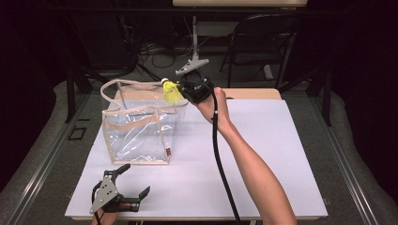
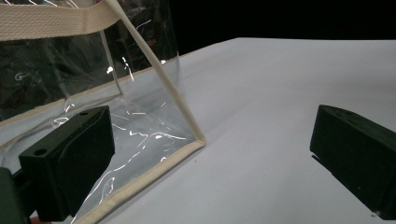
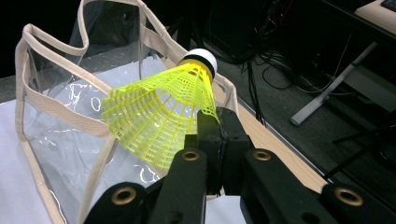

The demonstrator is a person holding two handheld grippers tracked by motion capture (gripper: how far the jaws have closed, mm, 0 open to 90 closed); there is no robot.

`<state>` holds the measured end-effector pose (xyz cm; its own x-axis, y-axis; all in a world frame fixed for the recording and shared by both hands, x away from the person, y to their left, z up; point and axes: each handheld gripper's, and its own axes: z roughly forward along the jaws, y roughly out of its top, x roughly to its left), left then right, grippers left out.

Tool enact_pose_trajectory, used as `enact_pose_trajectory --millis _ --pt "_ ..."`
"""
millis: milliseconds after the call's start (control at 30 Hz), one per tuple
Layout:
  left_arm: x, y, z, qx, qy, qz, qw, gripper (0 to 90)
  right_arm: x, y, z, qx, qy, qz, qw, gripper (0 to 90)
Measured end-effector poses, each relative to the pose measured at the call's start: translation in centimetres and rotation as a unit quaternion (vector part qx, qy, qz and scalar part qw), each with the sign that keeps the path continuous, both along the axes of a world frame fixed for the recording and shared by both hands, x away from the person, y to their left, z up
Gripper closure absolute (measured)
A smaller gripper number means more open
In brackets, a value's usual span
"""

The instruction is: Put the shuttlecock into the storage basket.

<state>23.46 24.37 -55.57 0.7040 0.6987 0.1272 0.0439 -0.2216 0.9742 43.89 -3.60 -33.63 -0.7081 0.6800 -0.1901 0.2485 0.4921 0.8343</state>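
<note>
Right gripper (image 1: 184, 90), clamping a yellow shuttlecock (image 1: 172, 92), is hovering at the clear bag's (image 1: 141, 136) rim, drop pending; left gripper (image 1: 133, 180) is idling, jaws apart

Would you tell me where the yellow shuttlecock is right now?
In the high view the yellow shuttlecock is held in the right tongs, above the far right corner of the clear bag.

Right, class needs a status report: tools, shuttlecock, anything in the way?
Right tool shut on yellow shuttlecock, above clear bag rim. Left tool open, beside bag. Nothing in the way.
</note>
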Motion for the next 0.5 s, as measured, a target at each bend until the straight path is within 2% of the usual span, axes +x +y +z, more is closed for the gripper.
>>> enact_pose_trajectory --millis 500 --pt "0.00 0.03 0.00 0.001 0.000 0.000 1.0000 0.0 1.10 0.88 -0.50 -0.005 0.010 -0.007 0.9999 89.5"
